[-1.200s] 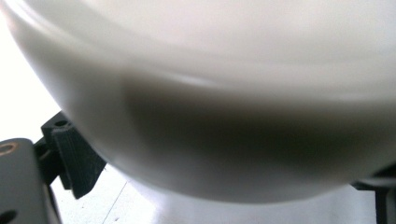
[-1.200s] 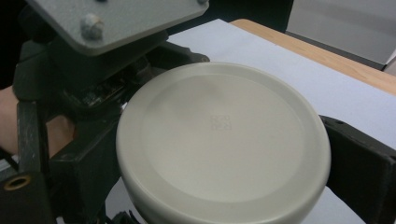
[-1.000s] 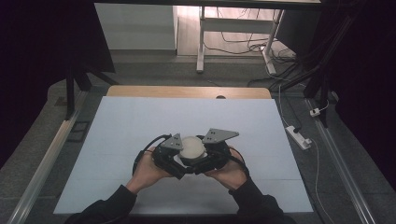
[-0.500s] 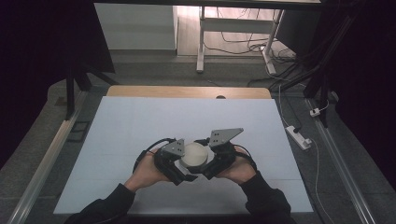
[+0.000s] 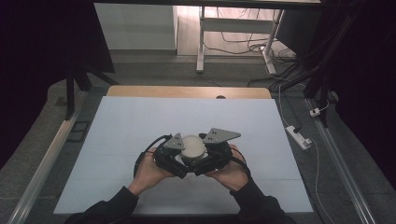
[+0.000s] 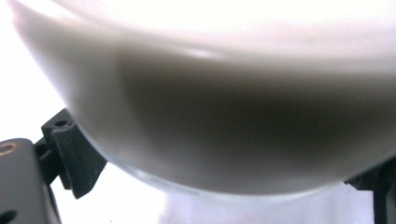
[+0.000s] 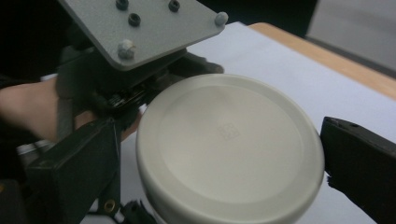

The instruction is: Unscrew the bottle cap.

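A white round jar (image 5: 192, 147) is held just above the pale table sheet (image 5: 130, 121), between both grippers at the near middle. My left gripper (image 5: 176, 157) is shut on the jar's body (image 6: 233, 116), which sits very close and blurred between its jaws. From the other side my right gripper (image 5: 210, 155) closes on the flat white lid (image 7: 229, 144), one black jaw at each edge. The left gripper's grey plate (image 7: 140, 28) and the hand holding it lie just beyond the lid.
A wooden table edge (image 5: 187, 91) runs along the far side of the sheet. Metal rails (image 5: 42, 163) flank the table on both sides. A white power strip (image 5: 297, 136) lies on the floor to the right, and a desk frame with cables (image 5: 233, 28) stands behind.
Both hands and the jar stay in nearly the same spot. The right gripper's grey plate has shifted slightly, as if turned a little around the lid.
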Motion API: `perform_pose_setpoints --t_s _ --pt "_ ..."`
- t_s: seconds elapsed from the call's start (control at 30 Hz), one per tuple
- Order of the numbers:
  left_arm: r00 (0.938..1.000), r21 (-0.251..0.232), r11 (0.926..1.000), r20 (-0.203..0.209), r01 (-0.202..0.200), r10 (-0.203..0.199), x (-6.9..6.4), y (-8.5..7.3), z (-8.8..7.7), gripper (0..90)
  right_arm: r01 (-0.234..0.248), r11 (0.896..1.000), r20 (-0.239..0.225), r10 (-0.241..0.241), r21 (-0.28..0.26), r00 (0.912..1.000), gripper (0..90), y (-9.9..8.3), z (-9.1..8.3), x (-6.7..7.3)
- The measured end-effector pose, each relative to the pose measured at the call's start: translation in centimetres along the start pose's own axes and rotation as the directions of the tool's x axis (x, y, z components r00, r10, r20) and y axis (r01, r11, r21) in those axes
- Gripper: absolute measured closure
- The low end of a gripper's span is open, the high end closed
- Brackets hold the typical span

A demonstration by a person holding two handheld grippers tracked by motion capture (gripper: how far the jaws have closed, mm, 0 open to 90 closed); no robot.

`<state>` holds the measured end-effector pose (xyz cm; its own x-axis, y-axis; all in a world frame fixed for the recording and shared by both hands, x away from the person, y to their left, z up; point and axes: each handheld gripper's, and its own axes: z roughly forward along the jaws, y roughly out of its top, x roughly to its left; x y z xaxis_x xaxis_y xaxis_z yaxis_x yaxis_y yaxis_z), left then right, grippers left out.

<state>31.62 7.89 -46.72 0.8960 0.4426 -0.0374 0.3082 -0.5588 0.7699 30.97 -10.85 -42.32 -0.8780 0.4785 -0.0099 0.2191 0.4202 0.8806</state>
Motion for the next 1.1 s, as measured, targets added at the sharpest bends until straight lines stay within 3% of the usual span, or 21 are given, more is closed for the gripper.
perform_pose_setpoints --t_s 0.13,0.23,0.3,0.47,0.5,0.53,0.7,1.1 --pt "0.9999 -0.017 0.9998 0.003 0.01 -0.01 -0.2 0.1 0.0 7.6 -0.01 1.0 0.028 0.01 -0.002 0.9995 4.1 0.0 0.1 0.2" --pt "0.9999 -0.016 0.9999 0.01 -0.004 0.004 -0.2 0.1 -0.1 7.6 -0.041 0.999 0.01 0.041 -0.018 0.9991 6.6 -0.2 0.0 -0.1" --pt "0.9997 -0.014 0.9998 0.02 -0.015 0.016 -0.2 0.1 -0.2 7.6 -0.032 0.999 -0.002 0.032 -0.017 0.9995 6.7 -0.3 0.0 -0.1" --pt "0.9933 -0.015 0.9978 0.095 -0.065 0.066 0.2 0.0 -0.2 7.6 0.002 1.0 -0.069 -0.003 -0.01 0.9976 6.8 -0.3 -0.2 -0.5" --pt "0.9933 -0.015 0.9978 0.095 -0.065 0.066 0.2 0.0 -0.2 7.6 0.002 1.0 -0.069 -0.003 -0.01 0.9976 6.8 -0.3 -0.2 -0.5" --pt "0.9894 -0.019 0.9968 0.122 -0.077 0.079 0.3 -0.1 -0.3 7.6 0.01 1.0 -0.104 -0.011 -0.012 0.9945 6.9 -0.4 -0.3 -0.7" --pt "0.9823 -0.023 0.9951 0.159 -0.096 0.099 0.5 -0.2 -0.3 7.6 0.018 1.0 -0.157 -0.021 -0.021 0.9873 6.9 -0.5 -0.5 -1.0" --pt "0.9811 -0.027 0.9938 0.159 -0.108 0.111 0.6 -0.5 -0.2 7.6 0.011 0.998 -0.161 -0.021 -0.061 0.9868 7.0 -0.3 -1.1 -1.2"
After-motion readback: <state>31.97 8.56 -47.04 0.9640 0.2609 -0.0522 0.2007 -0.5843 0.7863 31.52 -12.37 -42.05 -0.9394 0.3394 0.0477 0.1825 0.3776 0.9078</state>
